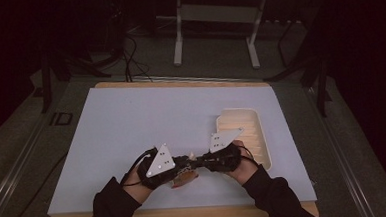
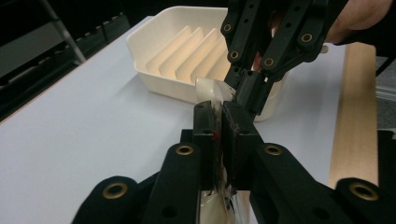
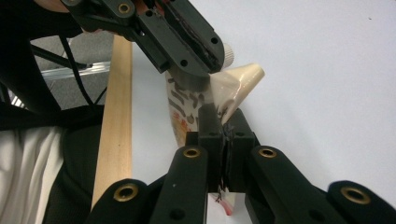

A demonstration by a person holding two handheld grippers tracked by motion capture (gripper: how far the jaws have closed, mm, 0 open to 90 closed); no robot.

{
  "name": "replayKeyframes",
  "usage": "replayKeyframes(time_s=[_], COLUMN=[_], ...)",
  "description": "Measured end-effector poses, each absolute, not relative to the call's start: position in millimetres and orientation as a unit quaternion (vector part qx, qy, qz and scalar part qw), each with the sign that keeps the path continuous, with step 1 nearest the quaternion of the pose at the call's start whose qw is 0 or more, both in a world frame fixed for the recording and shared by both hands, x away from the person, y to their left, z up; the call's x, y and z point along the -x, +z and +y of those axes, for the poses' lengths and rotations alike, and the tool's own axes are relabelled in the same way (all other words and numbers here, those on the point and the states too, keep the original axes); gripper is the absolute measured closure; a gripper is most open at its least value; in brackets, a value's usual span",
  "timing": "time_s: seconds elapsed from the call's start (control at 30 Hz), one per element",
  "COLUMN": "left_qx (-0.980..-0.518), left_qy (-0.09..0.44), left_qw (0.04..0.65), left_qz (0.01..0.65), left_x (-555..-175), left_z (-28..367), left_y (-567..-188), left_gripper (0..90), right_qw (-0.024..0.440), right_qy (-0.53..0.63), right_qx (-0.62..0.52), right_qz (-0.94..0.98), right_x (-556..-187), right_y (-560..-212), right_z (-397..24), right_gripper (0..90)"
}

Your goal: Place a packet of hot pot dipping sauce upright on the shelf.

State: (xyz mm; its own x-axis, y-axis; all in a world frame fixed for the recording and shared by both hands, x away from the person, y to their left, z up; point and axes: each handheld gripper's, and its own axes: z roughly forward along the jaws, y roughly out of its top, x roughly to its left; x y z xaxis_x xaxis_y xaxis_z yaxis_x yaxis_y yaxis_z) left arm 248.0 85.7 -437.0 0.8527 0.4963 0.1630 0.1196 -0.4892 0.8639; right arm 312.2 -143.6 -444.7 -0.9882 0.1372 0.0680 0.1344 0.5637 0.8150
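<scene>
Colour rundown: mostly pale stuff, with black grippers on top

The table has a flat pale lavender-blue top with a light wood edge strip, and the ribbed tray is plain cream with no print. The left gripper and right gripper are matte black with brass-coloured rivets and a pale grey triangular plate each. The packet is clear-to-cream plastic with dark lettering and orange-red patches, a bit of red at one end. The sleeves are black.
</scene>
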Motion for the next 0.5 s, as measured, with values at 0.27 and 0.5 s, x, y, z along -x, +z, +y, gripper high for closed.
replayKeyframes(time_s=[0.27, 0.5], left_qx=[-0.792, -0.749], left_qy=[0.195, 0.197], left_qw=[0.543, 0.581], left_qz=[0.199, 0.25], left_x=[-241, -239], left_z=[101, 119], left_y=[-412, -406], left_gripper=[35.5, 0.5], right_qw=[0.019, 0.049], right_qy=[0.484, 0.511], right_qx=[-0.083, -0.106], right_qz=[0.871, 0.851], right_x=[-314, -323], right_y=[-422, -392], right_z=[-155, -169], right_gripper=[89.1, 89.1])
